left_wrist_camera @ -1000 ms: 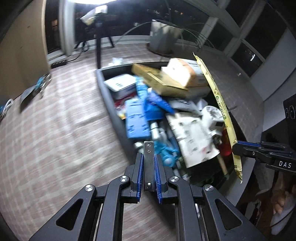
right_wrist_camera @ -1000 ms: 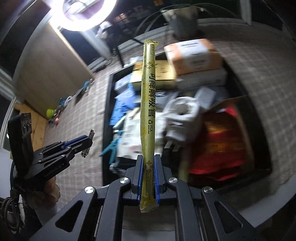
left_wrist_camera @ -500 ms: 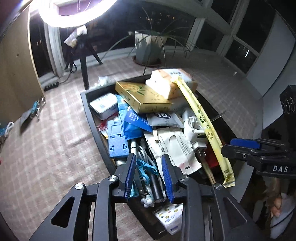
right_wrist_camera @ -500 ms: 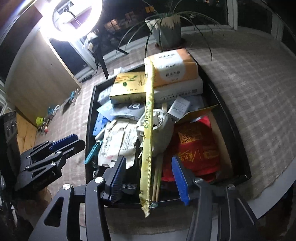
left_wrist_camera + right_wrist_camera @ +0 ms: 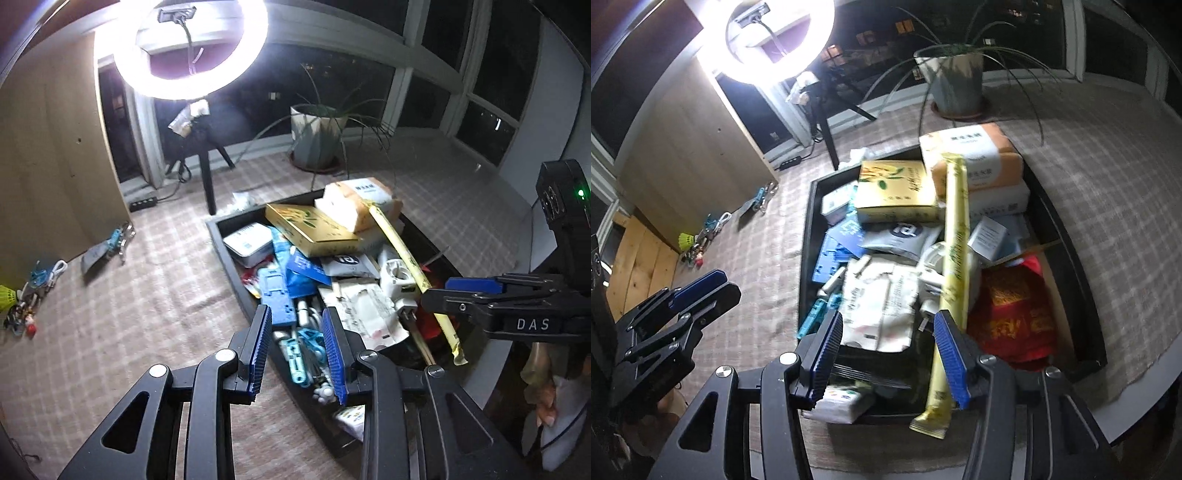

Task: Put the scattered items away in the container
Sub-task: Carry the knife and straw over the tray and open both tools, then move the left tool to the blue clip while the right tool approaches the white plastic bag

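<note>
A black tray [image 5: 236, 280] [image 5: 1071, 258] on the checked cloth is heaped with boxes, packets and blue clips. A long yellow packet [image 5: 955, 251] lies lengthwise on the heap, its near end hanging over the tray's front rim; it also shows in the left wrist view [image 5: 410, 266]. My right gripper [image 5: 890, 354] is open and empty above the tray's near end, the packet beside its right finger. My left gripper [image 5: 297, 350] is open and empty over the tray's near left corner. Scattered keys and clips [image 5: 114, 243] and a small pile [image 5: 22, 295] lie on the cloth at the left.
A ring light on a tripod [image 5: 192, 55] and a potted plant [image 5: 317, 136] stand behind the tray. A wooden panel [image 5: 55, 166] stands at the left. The table edge [image 5: 1145, 398] runs close to the right of the tray.
Both grippers opened and pulled back. The left let go of a small metal piece over the tray. The right let go of the yellow packet, which now lies on the heap.
</note>
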A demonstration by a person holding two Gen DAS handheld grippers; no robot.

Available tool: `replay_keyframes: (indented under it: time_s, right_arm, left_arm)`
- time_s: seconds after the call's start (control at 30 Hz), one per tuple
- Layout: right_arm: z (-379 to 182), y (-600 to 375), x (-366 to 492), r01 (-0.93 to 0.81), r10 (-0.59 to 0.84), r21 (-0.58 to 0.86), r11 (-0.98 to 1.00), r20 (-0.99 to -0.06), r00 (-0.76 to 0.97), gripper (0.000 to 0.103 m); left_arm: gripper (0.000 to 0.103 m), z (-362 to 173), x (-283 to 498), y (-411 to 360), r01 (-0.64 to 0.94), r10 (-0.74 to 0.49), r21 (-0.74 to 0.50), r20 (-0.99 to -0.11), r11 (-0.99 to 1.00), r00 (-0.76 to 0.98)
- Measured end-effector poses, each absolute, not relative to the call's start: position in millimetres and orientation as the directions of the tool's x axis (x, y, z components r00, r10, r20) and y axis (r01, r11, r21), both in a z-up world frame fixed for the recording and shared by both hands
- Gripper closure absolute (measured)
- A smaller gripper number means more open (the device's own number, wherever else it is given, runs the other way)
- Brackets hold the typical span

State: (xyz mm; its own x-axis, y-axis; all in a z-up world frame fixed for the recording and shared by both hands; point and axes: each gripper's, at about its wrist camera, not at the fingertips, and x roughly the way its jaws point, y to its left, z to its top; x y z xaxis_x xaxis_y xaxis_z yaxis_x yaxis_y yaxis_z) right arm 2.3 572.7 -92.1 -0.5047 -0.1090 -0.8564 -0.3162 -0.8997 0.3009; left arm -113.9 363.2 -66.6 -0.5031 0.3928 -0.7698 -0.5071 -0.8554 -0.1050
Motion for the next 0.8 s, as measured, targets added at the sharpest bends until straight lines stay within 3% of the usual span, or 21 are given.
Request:
replay_keyframes:
  time_s: [0.17, 0.33, 0.53, 0.8]
  right_arm:
    - [-85.1, 561.6, -18.2, -0.285, -0.122, 0.302, -0.910, -0.850, -0.512, 0.048]
    - [-79.3, 553.3, -55.3, -0.249, -0.169, 0.326, -0.912, -0.852, -0.496, 0.048]
    - [-68.5, 545.0, -115.2, -0.201, -0.195, 0.319, -0.926, -0.861, -0.470, 0.040]
    - [-79.7, 546.1, -215.1, -0.192, -0.203, 0.300, -0.934, -0.893, -0.403, 0.040]
  left_arm:
    - [0.072, -61.6, -122.9, 344.2, -0.490, 0.378, -0.095, -0.767, -0.867, -0.519]
    - [0.054, -66.3, -140.7, 315.4, -0.458, 0.351, -0.091, -0.777, -0.884, -0.523]
    - [0.052, -84.3, -178.0, 258.3, -0.350, 0.268, -0.087, -0.816, -0.933, -0.512]
    - [0.043, -92.8, -225.4, 177.6, -0.229, 0.178, -0.062, -0.829, -0.972, -0.530]
